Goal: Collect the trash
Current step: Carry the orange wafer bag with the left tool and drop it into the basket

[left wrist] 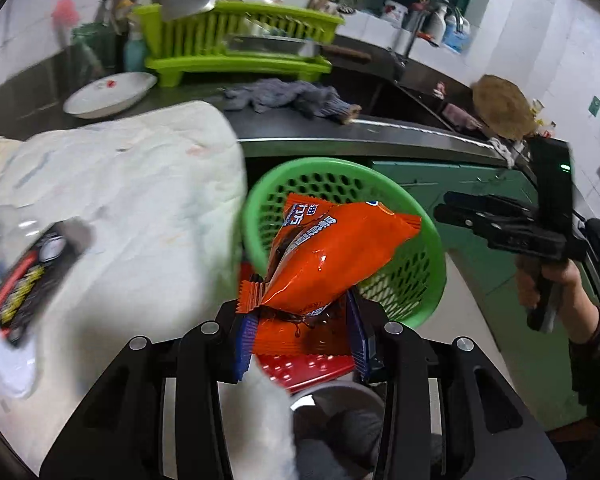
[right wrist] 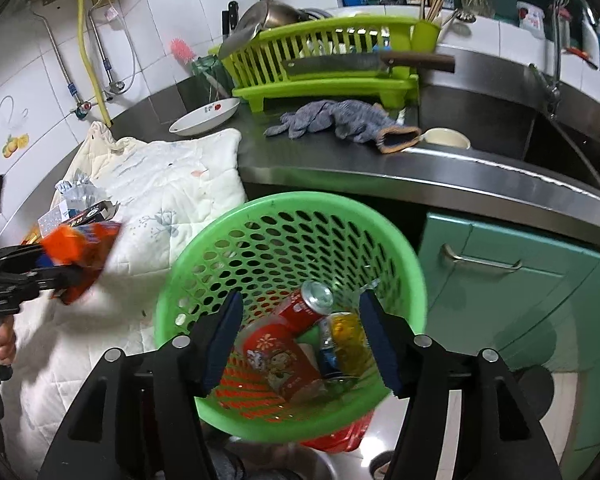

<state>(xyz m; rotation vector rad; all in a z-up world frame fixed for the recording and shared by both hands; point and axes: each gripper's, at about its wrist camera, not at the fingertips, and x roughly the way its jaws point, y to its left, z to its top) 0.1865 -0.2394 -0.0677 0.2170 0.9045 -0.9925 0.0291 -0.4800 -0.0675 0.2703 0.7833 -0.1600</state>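
Note:
My left gripper [left wrist: 302, 344] is shut on an orange snack wrapper [left wrist: 332, 256] and holds it in front of the green perforated basket [left wrist: 424, 280]. In the right wrist view the left gripper [right wrist: 66, 280] holds the wrapper [right wrist: 82, 252] left of the basket [right wrist: 292, 232], over the white quilt [right wrist: 168, 188]. My right gripper [right wrist: 300, 340] is open, its fingers over the basket's near rim. Inside lie a red can [right wrist: 308, 308], a red cup [right wrist: 284, 364] and a yellow-blue can [right wrist: 340, 340]. In the left wrist view the right gripper [left wrist: 456, 210] hangs right of the basket.
More trash, a black and red box [left wrist: 32, 276] and crumpled foil [right wrist: 76, 192], lies on the quilt's left side. On the steel counter stand a lime dish rack [right wrist: 324, 64] with a cleaver, a white bowl [right wrist: 204, 116] and grey gloves [right wrist: 340, 120]. Green cabinets [right wrist: 520, 280] are at right.

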